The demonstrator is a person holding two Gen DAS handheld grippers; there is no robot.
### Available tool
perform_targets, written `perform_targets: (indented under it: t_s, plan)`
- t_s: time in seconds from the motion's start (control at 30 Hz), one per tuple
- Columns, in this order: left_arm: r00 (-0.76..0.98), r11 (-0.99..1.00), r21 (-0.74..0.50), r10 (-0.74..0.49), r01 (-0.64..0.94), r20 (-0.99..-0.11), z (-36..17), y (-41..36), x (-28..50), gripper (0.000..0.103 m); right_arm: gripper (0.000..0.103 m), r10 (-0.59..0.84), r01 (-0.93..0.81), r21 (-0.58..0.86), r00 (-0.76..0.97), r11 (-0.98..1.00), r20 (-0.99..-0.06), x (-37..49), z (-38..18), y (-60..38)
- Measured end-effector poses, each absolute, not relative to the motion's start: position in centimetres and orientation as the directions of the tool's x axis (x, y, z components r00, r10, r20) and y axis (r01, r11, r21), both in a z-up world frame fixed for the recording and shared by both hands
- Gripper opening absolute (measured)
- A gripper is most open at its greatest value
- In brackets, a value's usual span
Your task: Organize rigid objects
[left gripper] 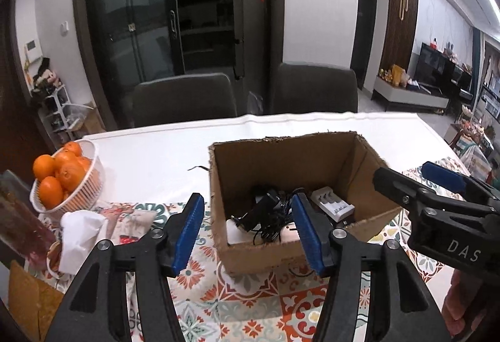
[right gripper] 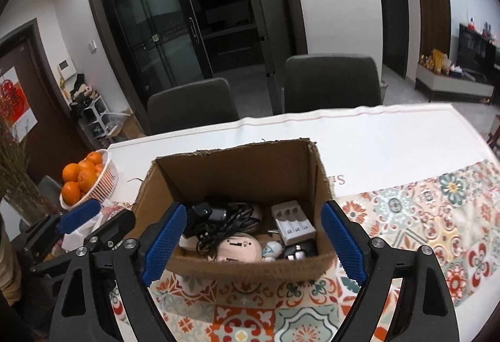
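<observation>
1. Hovering nearest the cameras, the left gripper (left gripper: pixel 248 235) has its blue-padded fingers (left gripper: pixel 187 232) partly apart with nothing between them; the right gripper (right gripper: pixel 254 245) has its fingers (right gripper: pixel 343 243) set wide apart, also empty.
2. Judging by that, one item looks freshly deposited and both hands are free; the step in hand is the pause between placements, and the next move calls for finding another loose rigid object, though none shows on the desk in either view.
3. Just beyond the fingers, on the patterned tile-print cloth (right gripper: pixel 422 217), stands the open brown cardboard box (right gripper: pixel 250 267), upright, its top edges torn ragged.
4. Inside it, seen from the right wrist, lie a white plastic battery charger (right gripper: pixel 292 225) at the right, a black adapter tangled in its black cord (right gripper: pixel 225 217) at the left, a pale pink rounded device (right gripper: pixel 240 248) at the front, and small pieces beside it that are hard to identify.
5. Left of the box, well apart, a white slatted plastic basket (left gripper: pixel 90 182) holds oranges (left gripper: pixel 59 173), with crumpled white tissue (left gripper: pixel 81 226) in front of it.
6. Farther back, the white desk (left gripper: pixel 162 151) runs bare to two grey chairs (left gripper: pixel 184 98).
</observation>
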State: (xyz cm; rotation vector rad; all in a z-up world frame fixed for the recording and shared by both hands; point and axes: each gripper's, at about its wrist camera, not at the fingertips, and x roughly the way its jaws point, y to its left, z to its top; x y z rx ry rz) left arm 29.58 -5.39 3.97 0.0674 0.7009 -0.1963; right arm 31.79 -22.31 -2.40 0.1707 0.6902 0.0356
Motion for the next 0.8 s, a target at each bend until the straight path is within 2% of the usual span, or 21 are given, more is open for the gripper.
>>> perform_targets:
  t_s: [0.23, 0.43, 0.53, 0.6, 0.8]
  plan:
    - [0.779, 0.982, -0.020, -0.162, 0.189, -0.605, 5.4, -4.1, 25.1, 0.062, 0.089, 0.056, 0.020, 0.122, 0.807, 0.992, -0.588, 27.4, -0.6, -21.3]
    - [0.827, 0.989, 0.010, -0.118, 0.147, -0.549, 6.4, -3.2, 20.9, 0.068, 0.089, 0.023, 0.034, 0.096, 0.842, 0.995, -0.540, 23.5, 0.3, -20.8]
    - [0.853, 0.992, 0.029, -0.091, 0.123, -0.514, 6.7, -2.9, 18.8, 0.074, 0.089, 0.019, 0.035, 0.091, 0.847, 0.995, -0.532, 21.7, 0.5, -20.5]
    - [0.865, 0.993, 0.038, -0.081, 0.115, -0.495, 6.8, -2.7, 17.5, 0.083, 0.089, 0.019, 0.031, 0.086, 0.850, 0.996, -0.527, 20.4, 0.5, -20.4]
    - [0.916, 0.992, 0.112, -0.010, 0.060, -0.401, 7.0, -2.5, 13.1, 0.094, 0.090, -0.026, 0.059, 0.052, 0.868, 0.997, -0.496, 16.8, 0.4, -20.2]
